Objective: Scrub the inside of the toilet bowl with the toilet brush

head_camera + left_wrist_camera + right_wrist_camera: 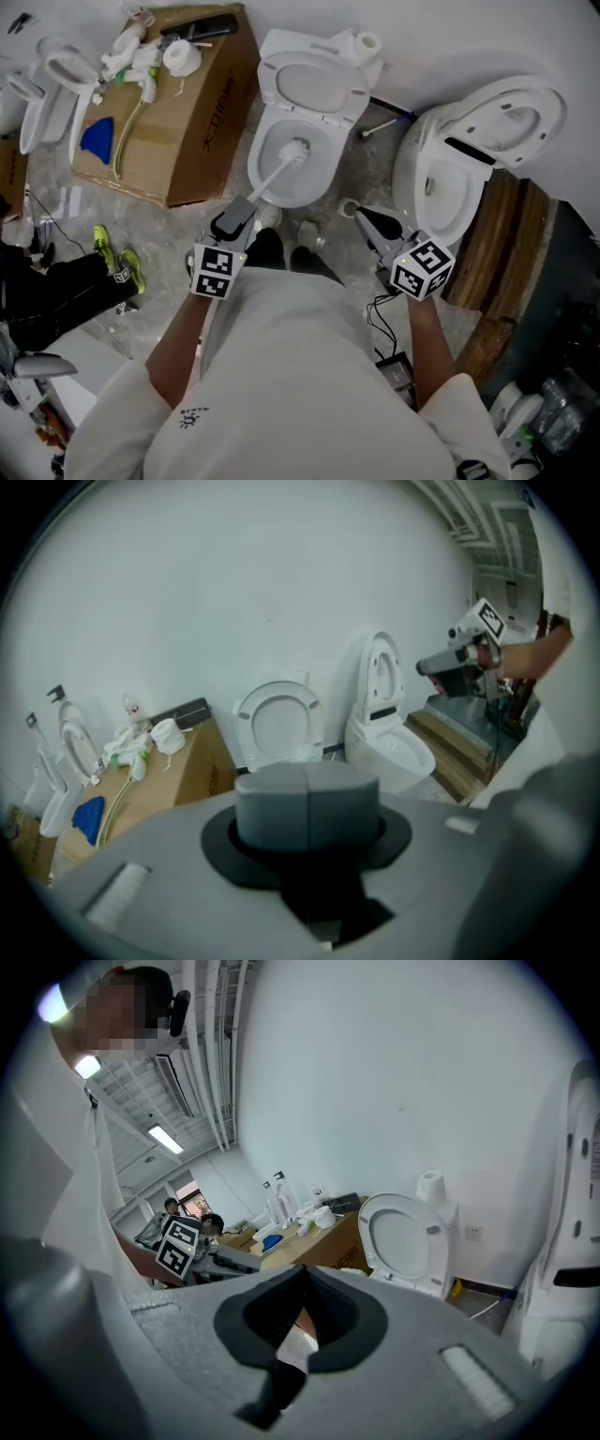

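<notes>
The white toilet (302,192) stands with its lid up in the middle of the head view. Inside its bowl rests the toilet brush's (294,150) white bristle head, and the handle slants down-left to my left gripper (244,211), which is shut on it. In the left gripper view the handle's grey end cap (307,803) sits clamped between the jaws, with the toilet (278,722) beyond it. My right gripper (364,217) hangs to the right of the bowl, over the floor, with its jaws shut and nothing between them (298,1335).
A second white toilet (469,159) stands at the right beside a wooden pallet (506,253). A cardboard box (202,131) with bottles, tape and rags on top sits left of the bowl. Cables and small items lie on the floor.
</notes>
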Available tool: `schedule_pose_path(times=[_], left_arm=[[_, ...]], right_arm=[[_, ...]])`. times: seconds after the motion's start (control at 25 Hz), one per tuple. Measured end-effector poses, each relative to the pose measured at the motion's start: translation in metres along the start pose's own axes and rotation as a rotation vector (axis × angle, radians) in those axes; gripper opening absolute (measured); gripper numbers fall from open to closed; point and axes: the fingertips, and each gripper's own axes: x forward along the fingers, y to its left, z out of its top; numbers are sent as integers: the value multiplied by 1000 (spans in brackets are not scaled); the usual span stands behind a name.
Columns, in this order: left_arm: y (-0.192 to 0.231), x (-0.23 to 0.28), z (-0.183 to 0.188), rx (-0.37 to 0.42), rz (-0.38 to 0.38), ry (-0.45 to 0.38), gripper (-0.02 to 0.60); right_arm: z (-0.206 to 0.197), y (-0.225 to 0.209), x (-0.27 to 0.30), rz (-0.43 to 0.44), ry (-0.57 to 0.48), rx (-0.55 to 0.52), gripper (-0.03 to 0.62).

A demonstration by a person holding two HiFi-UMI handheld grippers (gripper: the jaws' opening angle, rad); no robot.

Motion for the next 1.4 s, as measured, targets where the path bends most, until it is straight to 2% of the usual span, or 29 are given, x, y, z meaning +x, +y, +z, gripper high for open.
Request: schedule_pose_path(times=[0.32,0.68,0.88,1.16,1.4], left_arm=[[31,42,-13,21,-76,41,149],[66,97,-37,51,-126,101,149],[80,124,-47,45,-127,130,149],[97,175,-69,0,-113,175,149],[105,214,-87,21,-127,195,149]], right_arm=[[-8,-5,26,-78,18,47,0],[-28,-21,52,-164,27,144,0],[-43,-38,74,-198,53,146,0],[-68,-60,111,-219,56,219,0],[-100,-64,135,-212,81,273,0]])
